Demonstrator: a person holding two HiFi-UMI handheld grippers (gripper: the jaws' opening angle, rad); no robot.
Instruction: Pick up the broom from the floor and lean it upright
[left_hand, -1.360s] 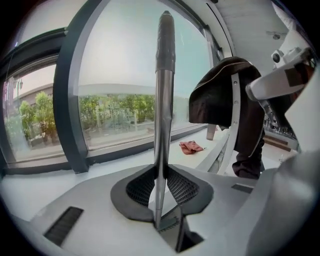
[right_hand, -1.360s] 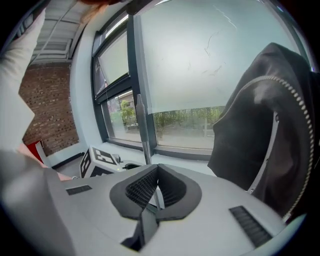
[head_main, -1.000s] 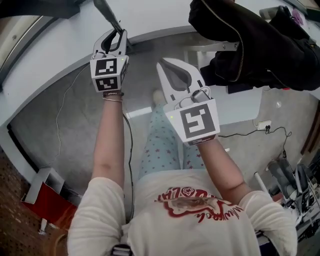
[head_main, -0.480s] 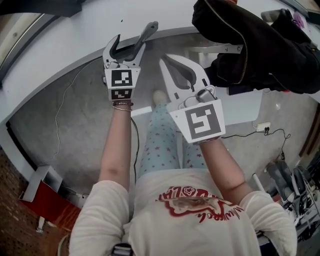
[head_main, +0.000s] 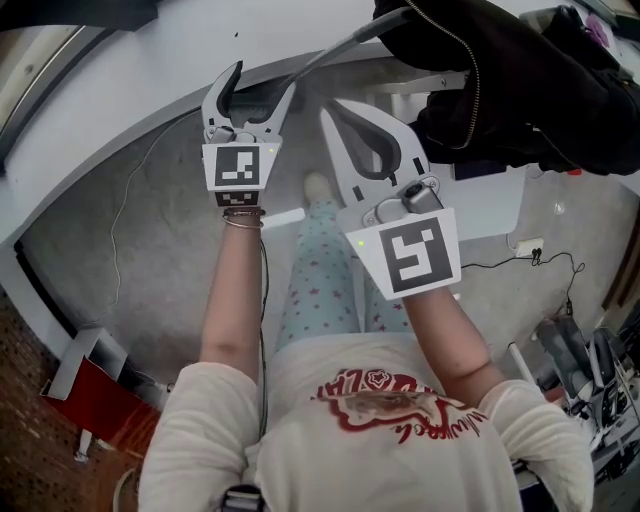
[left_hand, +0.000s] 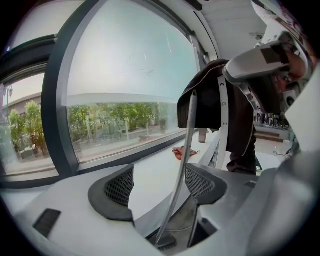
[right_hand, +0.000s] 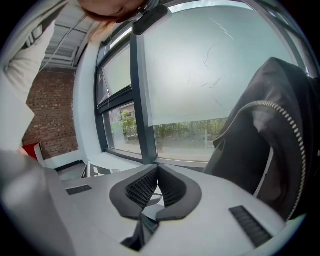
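The broom shows only as its thin grey handle, which rises from the floor and leans to the right, its top against the black jacket. My left gripper is open, its jaws having just been opening. The handle stands loose between them, close to the right pad and not pinched. In its own view the left gripper faces the big window. My right gripper is shut on nothing, just right of the handle; its pads meet in its own view. The broom head is hidden.
The black jacket hangs over a white chair frame. A white curved window ledge runs along the far side, with a red cloth on it. A thin cable lies on the grey floor, and a power strip lies at the right.
The left jaws opened and let go of the handle. The handle's top tipped from upper left over to the right, onto the jacket. Both grippers shifted slightly.
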